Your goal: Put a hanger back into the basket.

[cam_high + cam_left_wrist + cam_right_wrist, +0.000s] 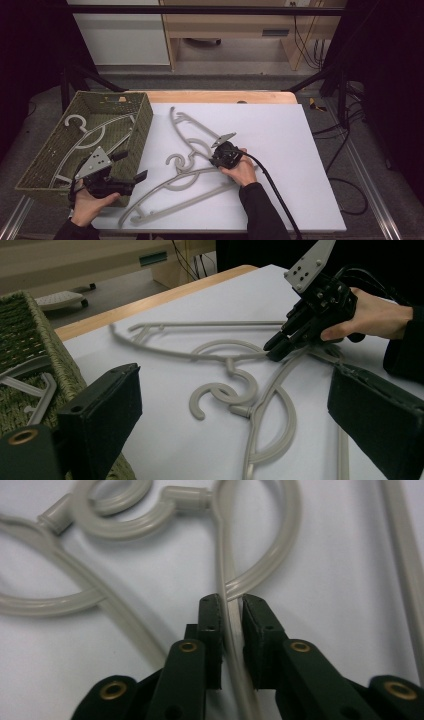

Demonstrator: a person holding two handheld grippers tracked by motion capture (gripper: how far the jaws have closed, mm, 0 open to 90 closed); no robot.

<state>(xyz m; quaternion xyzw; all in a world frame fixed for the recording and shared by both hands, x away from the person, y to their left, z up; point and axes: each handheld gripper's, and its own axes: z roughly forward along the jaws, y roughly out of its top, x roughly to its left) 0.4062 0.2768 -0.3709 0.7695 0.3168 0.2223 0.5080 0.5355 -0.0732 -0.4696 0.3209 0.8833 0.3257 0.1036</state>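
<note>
Pinched on a thin grey plastic arm of the near hanger: right gripper, matte black jaws pressed on the smooth bar from both sides. Right hand wrapped round the body, wrist low, jaws pointing left across the white foam board. Hook of that hanger curled by the hook of the far hanger, both flat mid-board. Near left, left gripper held level by the left hand, padded jaws spread wide, empty. Far left, woven green basket with a third hanger inside.
</note>
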